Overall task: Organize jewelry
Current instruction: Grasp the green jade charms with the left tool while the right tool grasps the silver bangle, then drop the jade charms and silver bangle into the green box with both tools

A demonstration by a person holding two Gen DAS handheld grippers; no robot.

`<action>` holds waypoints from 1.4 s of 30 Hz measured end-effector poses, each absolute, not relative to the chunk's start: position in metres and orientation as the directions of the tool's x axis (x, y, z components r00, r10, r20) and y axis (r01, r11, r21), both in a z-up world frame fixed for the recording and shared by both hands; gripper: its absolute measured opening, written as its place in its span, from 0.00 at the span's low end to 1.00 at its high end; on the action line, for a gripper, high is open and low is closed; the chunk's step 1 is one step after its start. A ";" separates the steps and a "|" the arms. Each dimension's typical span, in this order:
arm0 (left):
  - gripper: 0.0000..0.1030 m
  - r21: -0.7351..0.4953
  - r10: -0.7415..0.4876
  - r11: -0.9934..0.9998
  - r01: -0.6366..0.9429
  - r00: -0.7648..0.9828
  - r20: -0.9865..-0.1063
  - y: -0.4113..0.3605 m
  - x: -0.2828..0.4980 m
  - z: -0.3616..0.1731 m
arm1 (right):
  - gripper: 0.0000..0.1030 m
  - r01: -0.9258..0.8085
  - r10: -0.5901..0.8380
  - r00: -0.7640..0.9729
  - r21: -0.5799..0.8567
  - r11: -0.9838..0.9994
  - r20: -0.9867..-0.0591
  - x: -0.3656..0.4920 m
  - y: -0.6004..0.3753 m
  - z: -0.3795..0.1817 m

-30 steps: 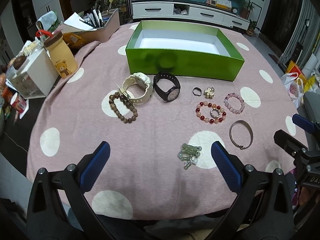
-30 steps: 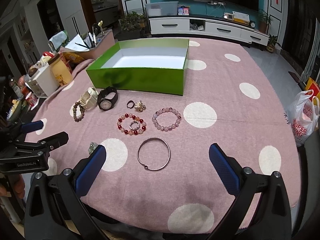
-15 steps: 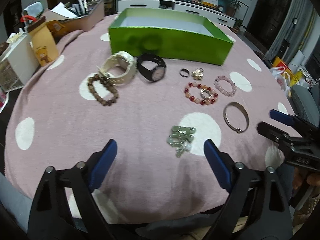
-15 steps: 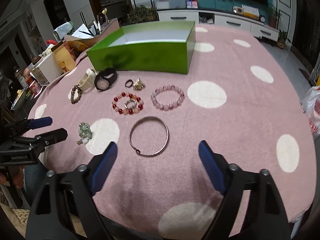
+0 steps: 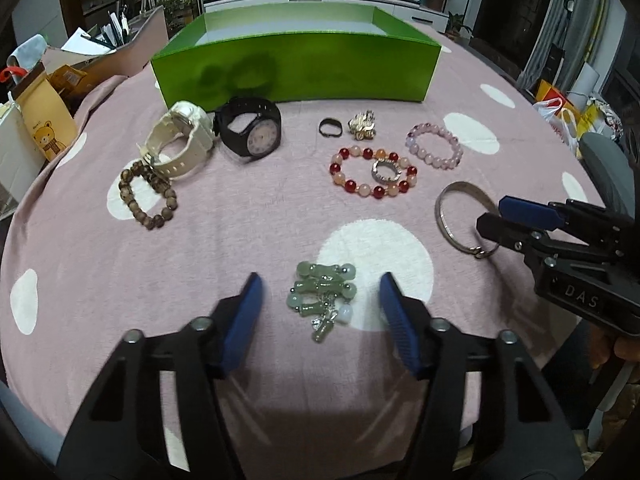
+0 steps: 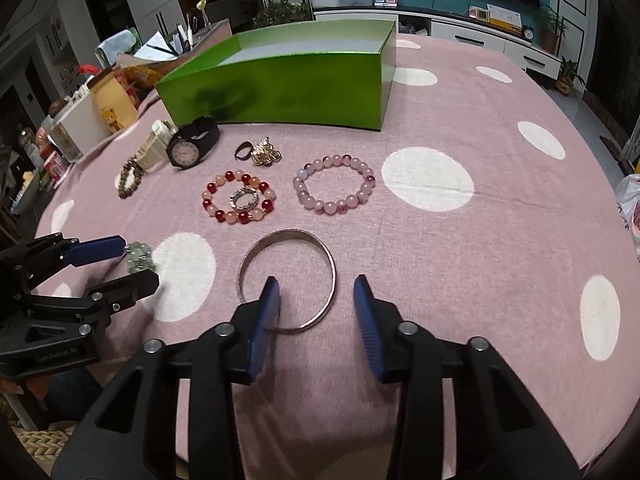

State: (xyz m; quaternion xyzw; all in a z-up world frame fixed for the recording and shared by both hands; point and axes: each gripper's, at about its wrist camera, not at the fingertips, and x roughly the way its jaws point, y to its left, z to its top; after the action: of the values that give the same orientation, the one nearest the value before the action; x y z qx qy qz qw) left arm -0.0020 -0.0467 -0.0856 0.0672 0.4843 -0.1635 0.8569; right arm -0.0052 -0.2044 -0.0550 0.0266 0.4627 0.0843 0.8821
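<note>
Bare cloth runs wide along the bench's [image 6: 500, 208] right edge, beside the green box [image 6: 280, 96] and the pink beads [image 6: 335, 188]. The left claw [image 5: 320, 312] stands spread about the jade cluster [image 5: 323, 296]; the right claw [image 6: 316, 304] straddles the bangle's [image 6: 288, 280] near rim. Watches [image 5: 224, 136] and bracelets crowd the front of the box; clutter [image 5: 44, 120] lines the left edge.

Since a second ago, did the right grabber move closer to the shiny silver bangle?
Yes. The right gripper has come forward and down: its fingers now straddle the near rim of the silver metal bangle, which lies on the pink cloth.
</note>
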 end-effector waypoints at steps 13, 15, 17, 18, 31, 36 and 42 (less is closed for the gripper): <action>0.11 -0.070 -0.251 0.937 0.342 0.521 -0.816 -0.036 0.001 -0.087 | 0.03 -0.137 0.106 0.604 0.028 0.990 -0.790 0.003 -0.199 -0.058; 0.11 -0.087 -0.264 0.936 0.341 0.517 -0.815 -0.032 0.001 -0.085 | 0.03 -0.138 0.123 0.601 0.049 0.989 -0.790 0.003 -0.200 -0.057; 0.11 -0.110 -0.281 0.935 0.338 0.512 -0.812 -0.029 0.002 -0.083 | 0.03 -0.135 0.131 0.603 0.061 0.989 -0.787 0.002 -0.201 -0.054; 0.11 -0.128 -0.294 0.933 0.335 0.507 -0.810 -0.027 0.003 -0.082 | 0.03 -0.133 0.135 0.608 0.067 0.989 -0.783 0.002 -0.203 -0.052; 0.11 -0.166 -0.329 0.934 0.317 0.579 -0.746 -0.012 0.018 -0.035 | 0.03 -0.143 0.173 0.688 0.102 0.984 -0.705 0.010 -0.208 -0.005; 0.11 -0.171 -0.338 0.934 0.313 0.624 -0.704 -0.010 0.041 -0.006 | 0.03 -0.143 0.168 0.735 0.092 0.985 -0.657 0.028 -0.213 0.019; 0.11 -0.176 -0.345 0.934 0.312 0.654 -0.673 -0.013 0.086 0.022 | 0.03 -0.144 0.161 0.770 0.078 0.987 -0.617 0.056 -0.214 0.037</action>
State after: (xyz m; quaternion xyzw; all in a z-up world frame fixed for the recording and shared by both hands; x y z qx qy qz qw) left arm 0.0859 -0.0130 0.0222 -0.0222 0.3747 -0.1807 0.9091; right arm 0.0561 -0.2139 0.0369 0.0129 0.3290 0.0811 0.9407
